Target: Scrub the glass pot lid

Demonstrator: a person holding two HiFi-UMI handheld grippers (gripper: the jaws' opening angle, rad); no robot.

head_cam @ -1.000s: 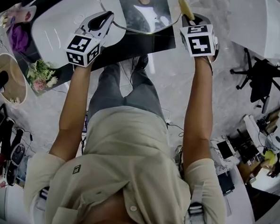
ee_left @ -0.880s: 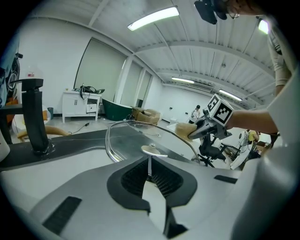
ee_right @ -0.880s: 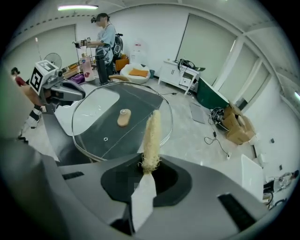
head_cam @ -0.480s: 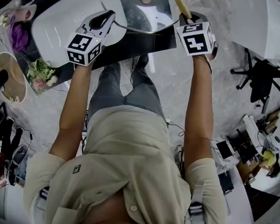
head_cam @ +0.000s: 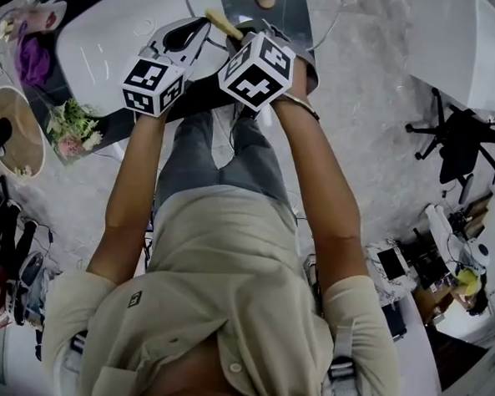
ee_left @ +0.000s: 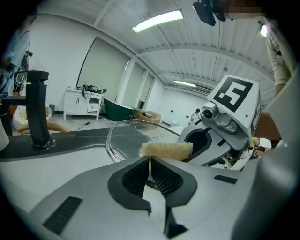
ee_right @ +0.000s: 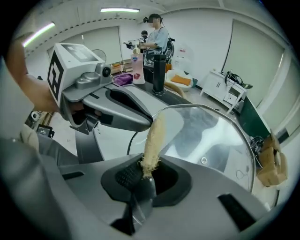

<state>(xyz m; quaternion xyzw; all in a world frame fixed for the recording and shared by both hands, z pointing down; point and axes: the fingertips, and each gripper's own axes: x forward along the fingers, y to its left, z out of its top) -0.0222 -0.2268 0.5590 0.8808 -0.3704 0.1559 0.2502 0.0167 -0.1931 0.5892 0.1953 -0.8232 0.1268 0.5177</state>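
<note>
Head view puts the round clear glass pot lid (head_cam: pixel 279 15) at the far edge, over the dark table (head_cam: pixel 200 85). The left gripper (head_cam: pixel 193 32) is closed on its near-left rim. Just right, the right gripper (head_cam: pixel 238 29) is clamped on a beige fibrous scrubber (head_cam: pixel 222 21) by that rim.

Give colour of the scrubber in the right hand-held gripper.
Pale straw-yellow, fibrous scrubber; shows best in the right gripper view.
</note>
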